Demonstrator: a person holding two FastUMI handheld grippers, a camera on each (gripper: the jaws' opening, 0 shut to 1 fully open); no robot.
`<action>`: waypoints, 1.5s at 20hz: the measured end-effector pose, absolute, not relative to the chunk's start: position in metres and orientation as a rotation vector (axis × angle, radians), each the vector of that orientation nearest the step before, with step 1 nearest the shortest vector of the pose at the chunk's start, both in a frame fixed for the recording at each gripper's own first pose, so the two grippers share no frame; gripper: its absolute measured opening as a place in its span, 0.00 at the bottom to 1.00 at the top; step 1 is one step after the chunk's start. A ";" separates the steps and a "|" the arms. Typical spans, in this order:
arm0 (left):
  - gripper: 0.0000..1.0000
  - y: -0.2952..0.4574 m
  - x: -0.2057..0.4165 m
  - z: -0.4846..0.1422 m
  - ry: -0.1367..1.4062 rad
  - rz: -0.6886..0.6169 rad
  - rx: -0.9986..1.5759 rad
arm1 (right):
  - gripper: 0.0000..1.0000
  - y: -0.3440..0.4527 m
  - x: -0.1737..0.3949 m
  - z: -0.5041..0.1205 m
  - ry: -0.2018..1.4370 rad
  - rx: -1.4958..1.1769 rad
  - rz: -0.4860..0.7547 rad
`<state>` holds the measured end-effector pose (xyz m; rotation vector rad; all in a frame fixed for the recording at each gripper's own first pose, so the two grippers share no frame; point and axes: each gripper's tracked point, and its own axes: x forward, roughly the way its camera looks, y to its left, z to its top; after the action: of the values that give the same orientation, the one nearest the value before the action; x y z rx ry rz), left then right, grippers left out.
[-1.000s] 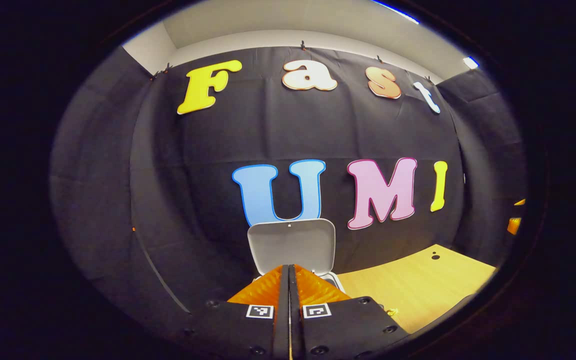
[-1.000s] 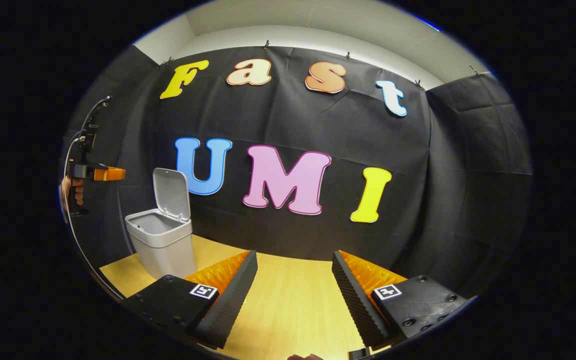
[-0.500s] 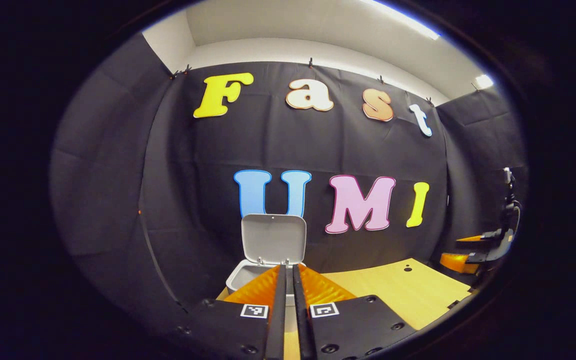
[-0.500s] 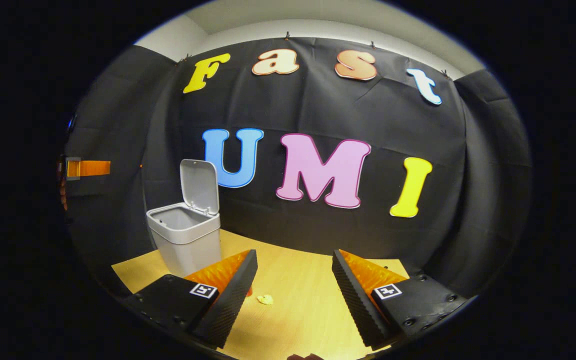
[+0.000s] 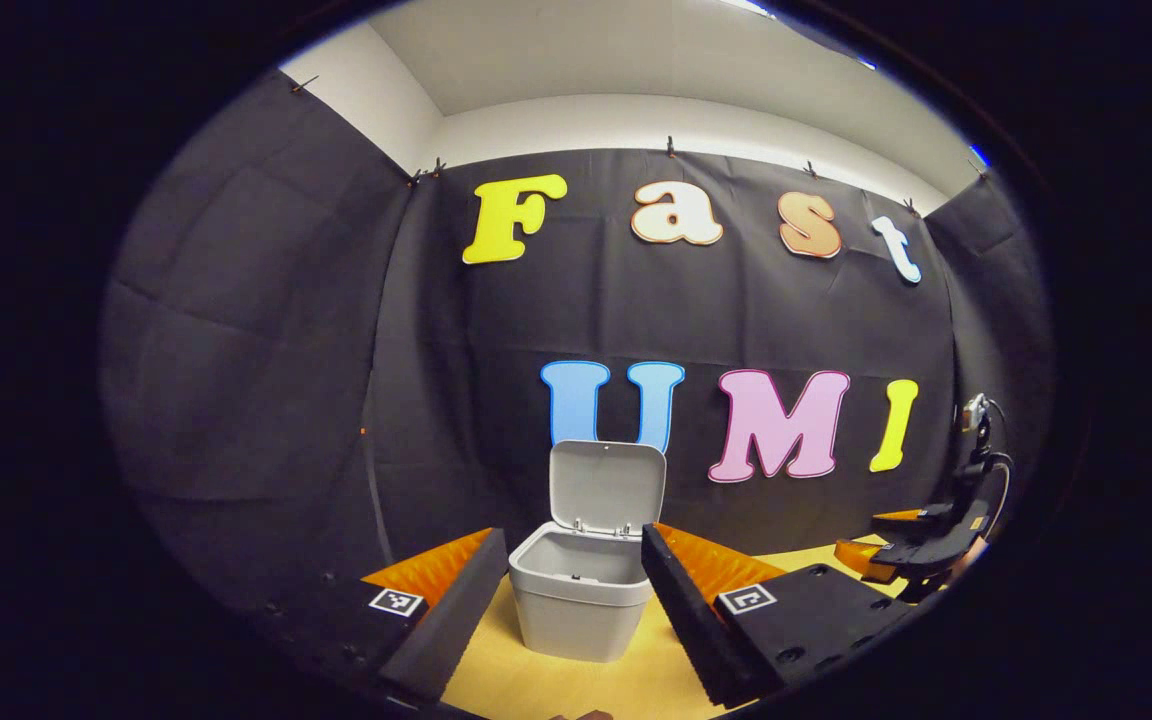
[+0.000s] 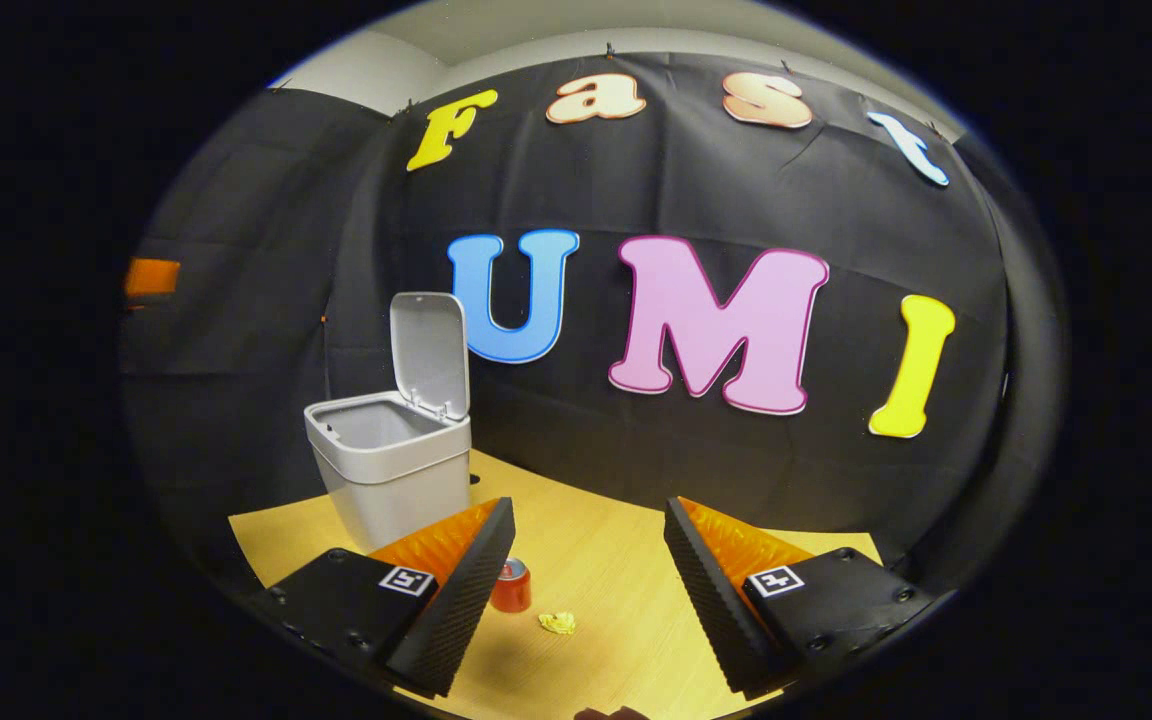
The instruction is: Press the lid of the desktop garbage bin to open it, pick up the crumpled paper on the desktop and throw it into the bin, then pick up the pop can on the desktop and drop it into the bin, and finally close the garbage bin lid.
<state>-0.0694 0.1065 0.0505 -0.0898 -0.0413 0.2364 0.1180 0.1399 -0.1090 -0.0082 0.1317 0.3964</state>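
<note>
— On the desk: where's the bin?
— Garbage bin (image 6: 391,470) at the back left, lid (image 6: 429,352) standing upright. Pop can (image 6: 511,586) and crumpled paper (image 6: 557,623) lie near each other on the wood in front, both untouched.
— Left gripper (image 5: 566,605)?
— Fingers were pressed together a second ago; now spread wide, empty, framing the bin.
— Right gripper (image 6: 586,570)?
— Fingers apart as before, nothing held, tipped lower: can and paper have come into its view.
</note>
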 end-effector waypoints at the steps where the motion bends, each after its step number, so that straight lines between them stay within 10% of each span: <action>1: 0.91 0.102 -0.070 0.052 -0.045 0.250 -0.093 | 0.97 0.143 0.127 -0.121 0.157 -0.002 0.410; 22: 0.92 0.071 -0.062 0.067 0.000 0.365 0.005 | 0.96 0.204 0.192 -0.450 0.906 -0.087 0.488; 23: 0.92 0.075 -0.061 0.064 0.001 0.355 -0.005 | 0.90 0.205 0.202 -0.442 0.849 -0.085 0.491; 25: 0.92 0.082 -0.060 0.063 -0.006 0.332 -0.013 | 0.28 0.201 0.199 -0.437 0.887 -0.031 0.440; 30: 0.92 0.104 -0.057 0.063 -0.044 0.264 -0.016 | 0.23 0.202 0.211 -0.321 0.647 0.085 0.417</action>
<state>-0.0573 0.1041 0.0633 -0.0157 -0.0439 0.2641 0.2109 0.2023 -0.3206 0.0850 0.6474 0.4174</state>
